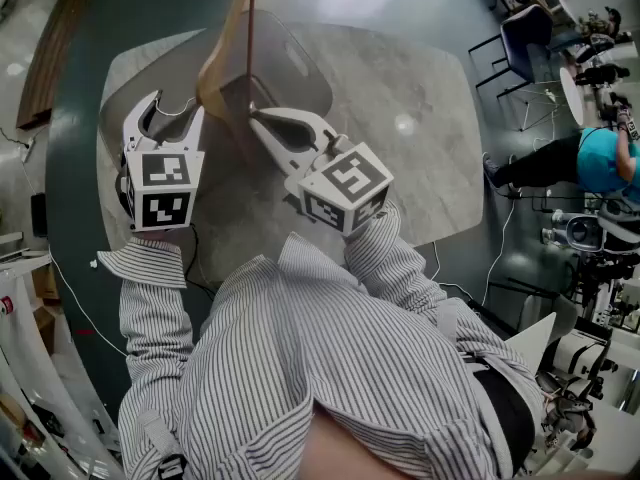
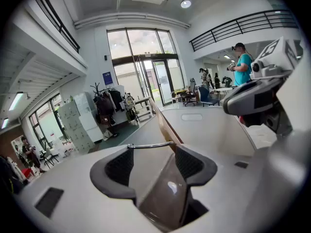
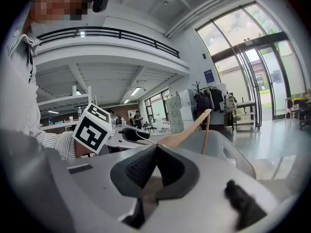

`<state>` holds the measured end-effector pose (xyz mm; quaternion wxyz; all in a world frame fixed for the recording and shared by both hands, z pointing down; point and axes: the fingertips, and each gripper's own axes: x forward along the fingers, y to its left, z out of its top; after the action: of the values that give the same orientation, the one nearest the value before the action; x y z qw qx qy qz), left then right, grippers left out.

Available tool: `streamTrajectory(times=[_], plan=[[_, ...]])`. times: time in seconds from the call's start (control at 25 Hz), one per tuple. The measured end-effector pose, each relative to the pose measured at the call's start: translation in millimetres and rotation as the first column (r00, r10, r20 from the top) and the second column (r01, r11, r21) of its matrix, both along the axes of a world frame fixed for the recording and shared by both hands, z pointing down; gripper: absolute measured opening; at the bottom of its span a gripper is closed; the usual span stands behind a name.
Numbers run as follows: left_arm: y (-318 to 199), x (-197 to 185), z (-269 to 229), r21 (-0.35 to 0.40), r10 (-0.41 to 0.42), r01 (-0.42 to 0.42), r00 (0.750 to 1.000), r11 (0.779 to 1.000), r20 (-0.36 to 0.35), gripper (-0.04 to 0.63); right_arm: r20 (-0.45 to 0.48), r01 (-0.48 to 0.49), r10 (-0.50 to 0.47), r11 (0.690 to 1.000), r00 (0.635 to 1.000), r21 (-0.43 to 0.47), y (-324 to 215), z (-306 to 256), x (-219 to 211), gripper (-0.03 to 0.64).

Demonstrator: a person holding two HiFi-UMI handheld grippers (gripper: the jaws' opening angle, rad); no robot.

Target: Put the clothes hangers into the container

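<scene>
**Head view.** Wooden clothes hanger: stood on end in the translucent container. Its lower part was just beside the left gripper fingers, and the right gripper fingertips were near its foot. Container rim close to both grippers; marble table lay bare to the right.

**Left gripper view.** Fingers released, pads apart. Metal hook lay across the fingertips, with the wood running away beyond them.

**Right gripper view.** Fingers clenched, pads meeting, nothing visible between. Hanger rose just beyond the tips. Pad contact showed here, not in the head view.
</scene>
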<state>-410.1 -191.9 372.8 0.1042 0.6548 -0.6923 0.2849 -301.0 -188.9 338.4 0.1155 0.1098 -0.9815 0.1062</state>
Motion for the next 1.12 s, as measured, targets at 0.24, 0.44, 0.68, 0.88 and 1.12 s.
streamTrajectory(times=[0.24, 0.44, 0.68, 0.88, 1.12], plan=[[7.9, -8.5, -20.4, 0.087, -0.064, 0.061, 0.997, 0.994, 0.035, 0.291, 0.006, 0.010, -0.010, 1.000, 1.000, 0.007, 7.7, -4.9, -1.0, 0.014], [11.7, -11.1, -32.7, 0.138, -0.092, 0.085, 0.995, 0.987, 0.047, 0.295, 0.009, 0.011, -0.011, 1.000, 1.000, 0.012, 10.9, -8.7, 0.8, 0.014], [8.5, -5.6, -50.9, 0.198, -0.100, 0.093, 0.995, 0.976, 0.028, 0.295, 0.016, 0.006, -0.006, 1.000, 1.000, 0.019, 8.4, -14.3, 5.5, 0.014], [10.9, 11.2, -57.5, 0.212, -0.069, 0.070, 0.998, 0.975, -0.008, 0.295, 0.024, 0.007, -0.008, 1.000, 1.000, 0.025, 11.4, -19.1, 10.0, 0.014], [16.5, 44.0, -83.8, 0.270, -0.018, 0.037, 0.997, 0.962, -0.071, 0.291, 0.043, 0.012, -0.014, 0.999, 0.999, 0.048, 15.5, -33.6, 29.1, 0.014]])
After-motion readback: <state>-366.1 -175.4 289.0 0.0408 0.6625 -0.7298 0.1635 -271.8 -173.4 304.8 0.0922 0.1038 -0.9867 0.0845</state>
